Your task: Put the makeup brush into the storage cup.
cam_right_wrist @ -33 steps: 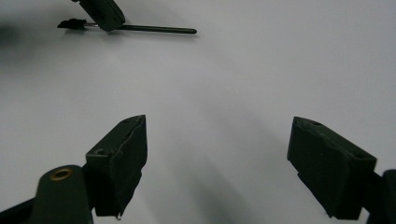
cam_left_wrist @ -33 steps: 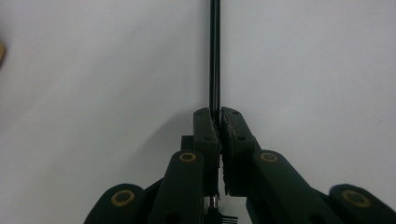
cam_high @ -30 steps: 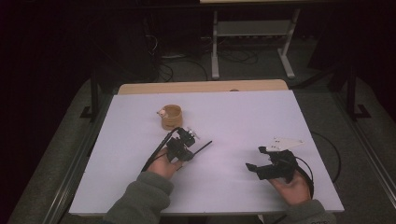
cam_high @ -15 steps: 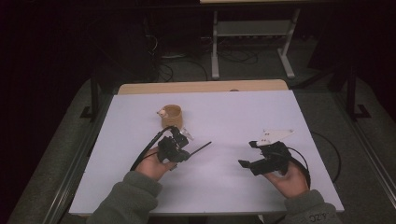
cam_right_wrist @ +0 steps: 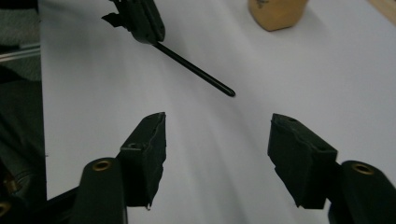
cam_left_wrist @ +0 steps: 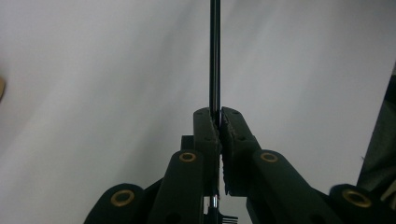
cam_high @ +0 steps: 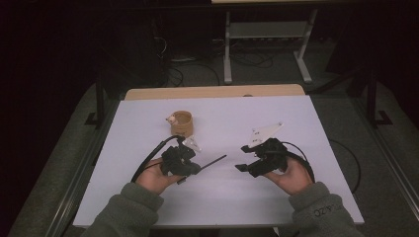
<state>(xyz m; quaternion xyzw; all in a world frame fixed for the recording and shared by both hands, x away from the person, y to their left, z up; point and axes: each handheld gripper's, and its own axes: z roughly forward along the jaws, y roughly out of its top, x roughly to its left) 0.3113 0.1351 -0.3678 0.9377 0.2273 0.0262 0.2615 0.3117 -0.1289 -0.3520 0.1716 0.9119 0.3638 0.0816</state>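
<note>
High view shows a white table [cam_high: 306,133] spanning the scene, with the person's two sleeves at its near edge. At the left, the left gripper [cam_high: 193,168] has its jaws pressed together on a thin black rod [cam_high: 212,161] that points toward the table's middle, as the left gripper view confirms. The right gripper [cam_high: 243,158] hovers near the rod's tip, its jaws spread wide and empty. Behind the left gripper stands a small tan cup [cam_high: 182,123], apart from both
</note>
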